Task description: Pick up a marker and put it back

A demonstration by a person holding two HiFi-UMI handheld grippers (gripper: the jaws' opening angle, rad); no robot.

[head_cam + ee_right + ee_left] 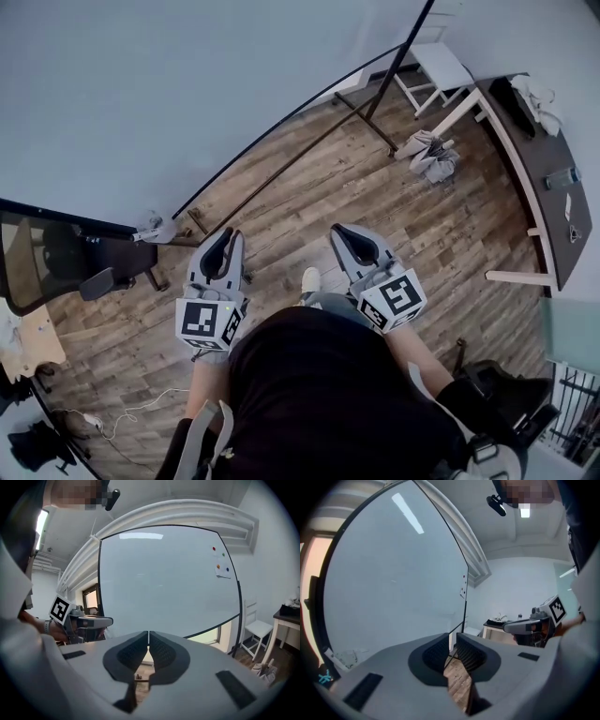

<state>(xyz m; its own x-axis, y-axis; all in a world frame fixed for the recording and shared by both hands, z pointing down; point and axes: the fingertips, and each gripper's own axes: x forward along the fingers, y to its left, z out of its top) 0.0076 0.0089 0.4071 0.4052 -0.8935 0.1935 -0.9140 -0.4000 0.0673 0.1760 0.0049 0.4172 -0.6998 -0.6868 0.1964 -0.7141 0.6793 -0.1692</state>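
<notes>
You hold left gripper at 11 o'clock, jaws a sliver apart, empty. Right gripper at 1 o'clock, jaws clenched together, empty. Whiteboard at 12.

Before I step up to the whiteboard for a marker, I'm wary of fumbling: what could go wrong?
No marker shows in any view, so you may reach blind. The right gripper has its jaws together and the left gripper only a narrow gap; open them first. The whiteboard stand's floor bar lies ahead of your shoe: a trip risk.
</notes>
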